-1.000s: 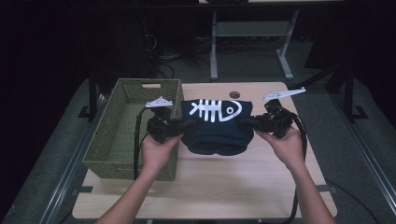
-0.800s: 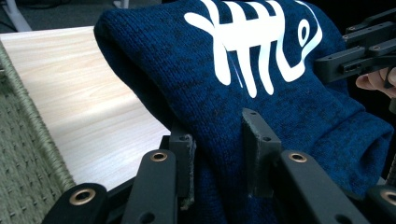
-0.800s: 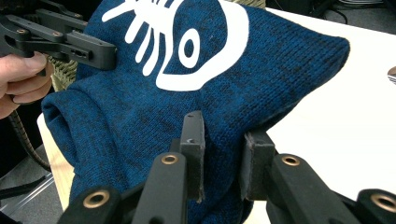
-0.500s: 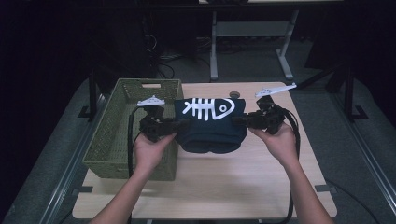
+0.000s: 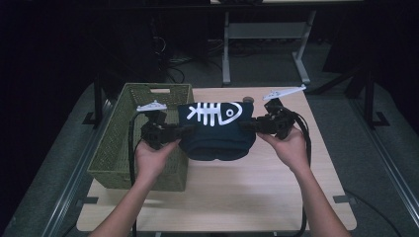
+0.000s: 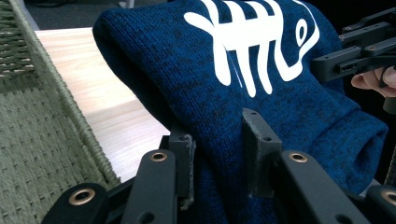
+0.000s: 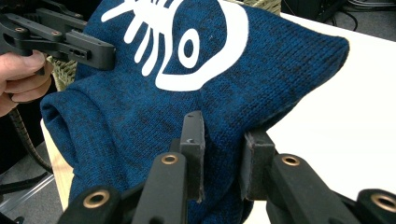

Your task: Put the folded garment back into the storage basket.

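A folded dark blue knit sweater point(image 5: 215, 136) with a white fish-skeleton print hangs above the wooden table point(image 5: 247, 192), held from both sides. My left gripper point(image 5: 184, 132) is shut on its left edge, next to the green woven basket point(image 5: 123, 143). In the left gripper view the jaws point(image 6: 219, 140) pinch the blue knit point(image 6: 261, 93), with the basket wall point(image 6: 32, 140) at the left. My right gripper point(image 5: 247, 125) is shut on the sweater's right edge. In the right gripper view its jaws point(image 7: 224, 140) clamp the fabric point(image 7: 187, 93).
The basket stands on the table's left part, its inside hidden by its walls. A small dark round thing point(image 5: 248, 99) lies at the table's far edge behind the sweater. Table legs and cables stand on the dark floor beyond.
Both grippers have carried the sweater to the left, closer to the basket. The right hand moved most. Both grips stayed shut.
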Motion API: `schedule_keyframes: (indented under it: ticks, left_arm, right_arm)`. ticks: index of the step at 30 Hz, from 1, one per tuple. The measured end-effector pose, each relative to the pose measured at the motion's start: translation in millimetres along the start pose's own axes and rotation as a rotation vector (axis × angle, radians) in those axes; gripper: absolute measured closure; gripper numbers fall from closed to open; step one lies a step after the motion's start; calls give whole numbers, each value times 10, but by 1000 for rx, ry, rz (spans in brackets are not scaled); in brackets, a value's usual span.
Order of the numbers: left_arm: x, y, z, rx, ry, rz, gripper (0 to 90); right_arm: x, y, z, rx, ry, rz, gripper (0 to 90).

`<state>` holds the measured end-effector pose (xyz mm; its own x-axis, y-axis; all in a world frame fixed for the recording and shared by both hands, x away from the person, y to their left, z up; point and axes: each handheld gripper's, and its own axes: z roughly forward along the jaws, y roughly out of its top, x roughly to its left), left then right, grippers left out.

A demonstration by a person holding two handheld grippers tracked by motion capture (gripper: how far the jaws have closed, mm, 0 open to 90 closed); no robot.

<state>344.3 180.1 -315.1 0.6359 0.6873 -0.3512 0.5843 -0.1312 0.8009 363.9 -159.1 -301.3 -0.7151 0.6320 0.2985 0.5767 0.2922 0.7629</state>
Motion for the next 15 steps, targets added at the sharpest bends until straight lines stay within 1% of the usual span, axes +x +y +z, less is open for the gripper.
schedule_keyframes:
  ticks: [3,7,8,11,15]
  left_arm:
    - [24,-1,-29,-1,3,-5,682]
    - [75,-4,-67,-1,-7,-25,682]
    - [84,-4,-79,0,-5,-23,682]
    - [100,-5,-107,-1,2,-19,682]
    - [132,-7,-145,-7,7,-27,682]
  right_arm:
    - [21,29,27,4,1,-3,742]
    - [51,66,57,6,7,-4,742]
    - [54,72,66,2,8,-12,742]
    - [71,96,98,4,10,-13,742]
    - [92,129,138,7,14,-16,742]
